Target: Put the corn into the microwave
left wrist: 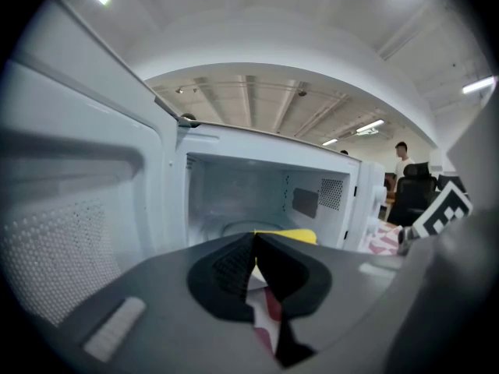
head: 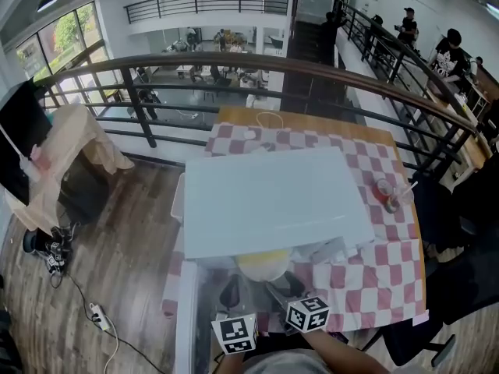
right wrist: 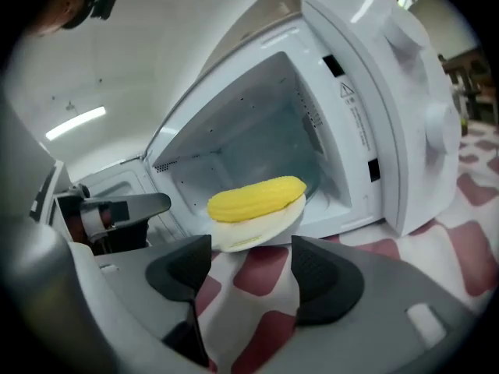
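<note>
- Now the right gripper [right wrist: 249, 267] has its jaws spread wide, with nothing between them.
- Just beyond their tips, the corn [right wrist: 256, 198] lies on a plate [right wrist: 257, 228] at the mouth of the microwave [right wrist: 390, 131].
- The left gripper [left wrist: 255, 267] has its jaws pressed together and empty, the corn just past them.

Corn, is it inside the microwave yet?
Nearly. Done: the door is open and the corn sits on its plate at the mouth of the microwave. In hand: nothing; the right gripper is open, off the plate. Left: perhaps nudge it deeper, shut the door.
</note>
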The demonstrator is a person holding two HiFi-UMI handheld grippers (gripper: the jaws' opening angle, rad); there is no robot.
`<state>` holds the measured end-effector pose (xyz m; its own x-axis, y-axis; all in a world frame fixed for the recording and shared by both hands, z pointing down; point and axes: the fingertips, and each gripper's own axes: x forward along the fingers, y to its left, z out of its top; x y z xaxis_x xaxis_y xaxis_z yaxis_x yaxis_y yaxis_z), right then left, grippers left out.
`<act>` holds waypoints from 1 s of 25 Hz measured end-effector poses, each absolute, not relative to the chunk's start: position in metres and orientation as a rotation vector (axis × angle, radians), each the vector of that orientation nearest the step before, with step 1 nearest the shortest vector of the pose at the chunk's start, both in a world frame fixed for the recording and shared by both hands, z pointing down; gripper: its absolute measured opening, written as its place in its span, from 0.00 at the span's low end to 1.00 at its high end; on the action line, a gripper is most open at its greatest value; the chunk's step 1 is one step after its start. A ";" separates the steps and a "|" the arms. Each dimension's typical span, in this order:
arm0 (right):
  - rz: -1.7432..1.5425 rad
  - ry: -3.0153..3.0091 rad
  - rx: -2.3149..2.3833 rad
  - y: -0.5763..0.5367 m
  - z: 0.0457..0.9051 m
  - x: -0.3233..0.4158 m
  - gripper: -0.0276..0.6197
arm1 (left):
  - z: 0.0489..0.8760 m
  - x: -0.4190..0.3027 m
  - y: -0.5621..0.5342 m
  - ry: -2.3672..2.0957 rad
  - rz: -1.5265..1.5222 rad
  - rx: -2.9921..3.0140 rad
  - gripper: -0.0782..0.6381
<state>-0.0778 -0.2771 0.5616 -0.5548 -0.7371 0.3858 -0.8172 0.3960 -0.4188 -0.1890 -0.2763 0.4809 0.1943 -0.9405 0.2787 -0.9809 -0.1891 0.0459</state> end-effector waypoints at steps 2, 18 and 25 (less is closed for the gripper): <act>0.824 -2.491 1.415 -0.283 0.561 -0.081 0.51 | 0.480 -0.188 -0.279 -1.848 0.272 2.261 0.12; 0.919 -2.343 1.488 -0.326 0.566 -0.088 0.42 | 0.479 -0.191 -0.276 -1.857 0.282 2.229 0.12; 0.921 -2.254 1.455 -0.329 0.557 -0.091 0.40 | 0.481 -0.196 -0.278 -1.858 0.290 2.215 0.12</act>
